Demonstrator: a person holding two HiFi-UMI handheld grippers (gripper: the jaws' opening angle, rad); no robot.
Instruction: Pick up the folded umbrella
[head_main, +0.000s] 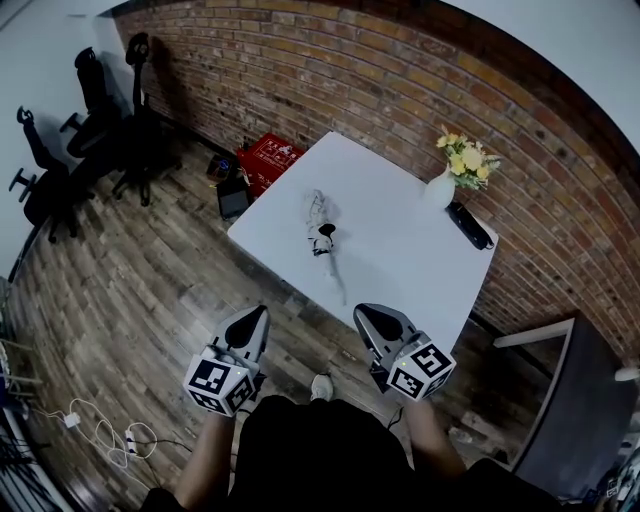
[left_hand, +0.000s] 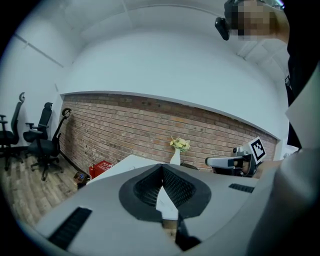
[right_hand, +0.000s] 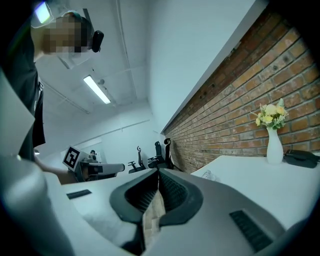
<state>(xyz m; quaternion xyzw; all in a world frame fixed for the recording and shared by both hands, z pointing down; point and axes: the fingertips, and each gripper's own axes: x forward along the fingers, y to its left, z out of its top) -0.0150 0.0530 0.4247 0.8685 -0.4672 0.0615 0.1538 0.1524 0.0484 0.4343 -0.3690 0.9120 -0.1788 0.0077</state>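
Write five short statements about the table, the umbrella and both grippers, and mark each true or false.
1. The folded umbrella lies on the white table. True.
2. The right gripper holds the umbrella. False: its jaws are shut on nothing.
3. A white vase with yellow flowers stands on the table. True.
4. The left gripper has jaws spread wide. False: they are shut, empty.
5. The red crate sits on the table. False: it is on the floor beside it.

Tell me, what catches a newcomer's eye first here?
A white table stands by the brick wall, with a folded umbrella lying mid-table and a vase of yellow flowers at its wall-side edge. Nearer, the left gripper and right gripper, both shut, hang over the wooden floor, short of the table.
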